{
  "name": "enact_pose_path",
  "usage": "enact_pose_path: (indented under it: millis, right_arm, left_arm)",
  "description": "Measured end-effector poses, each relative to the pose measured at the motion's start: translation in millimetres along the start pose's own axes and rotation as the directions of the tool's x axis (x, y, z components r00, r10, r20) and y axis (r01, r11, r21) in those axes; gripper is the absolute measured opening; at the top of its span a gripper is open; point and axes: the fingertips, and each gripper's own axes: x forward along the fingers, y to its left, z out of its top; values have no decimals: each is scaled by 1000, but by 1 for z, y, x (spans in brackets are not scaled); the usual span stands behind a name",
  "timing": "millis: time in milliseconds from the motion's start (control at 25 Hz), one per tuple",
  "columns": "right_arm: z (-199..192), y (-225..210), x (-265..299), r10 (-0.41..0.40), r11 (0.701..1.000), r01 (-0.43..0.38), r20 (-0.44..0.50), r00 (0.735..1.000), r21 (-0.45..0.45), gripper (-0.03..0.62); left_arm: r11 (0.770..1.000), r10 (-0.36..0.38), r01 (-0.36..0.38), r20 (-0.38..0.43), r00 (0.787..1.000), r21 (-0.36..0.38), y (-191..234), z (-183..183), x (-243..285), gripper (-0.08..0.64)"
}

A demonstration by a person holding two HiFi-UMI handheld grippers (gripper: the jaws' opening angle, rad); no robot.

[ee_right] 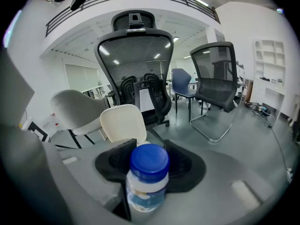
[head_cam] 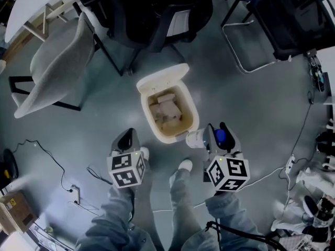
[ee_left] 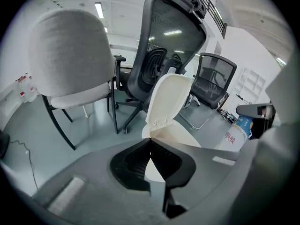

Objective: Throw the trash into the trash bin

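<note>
So the right gripper (ee_right: 149,149) has its jaws clamped on a white bottle (ee_right: 147,182) with a blue cap, gripping just under the cap so it won't slip. That's the trash, and it's hanging right next to the trash bin (head_cam: 148,118), not over the opening yet. The left gripper (ee_left: 150,146) is pinched together with nothing in it, my guess is it's just along for the ride. The bin's lid (head_cam: 162,79) is flipped up with cardboard-looking scraps inside, so it's ready for the drop.
</note>
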Motion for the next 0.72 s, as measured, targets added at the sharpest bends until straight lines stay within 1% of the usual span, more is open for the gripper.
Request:
enact_pose_path:
  millis: [80,240,320,560,720]
  right_arm:
    - [0,7,11,-2,1000,2,5,1000,2,186]
    - [-6,21,34,-8,1000,8,8,1000,27,186]
    - [-7,30,46,-5,1000,5,6,1000,20,186]
    - [-11,53,86,1,999,-2,-14,1000,-34,187]
    - [-13,63,109,14,999,-15,-16,1000,-31,187]
  left_arm:
    - [1000,5,-5,2,1000,-16,10,0,1,9]
    - [996,19,-19,1,1000,-85,31,-3,7,10]
    - [995,24,-23,4,1000,-101,38,-4,9,9]
    - [996,17,-18,-7,1000,-93,57,-2,13,10]
    - [996,17,-18,-11,1000,-84,69,-1,15,9]
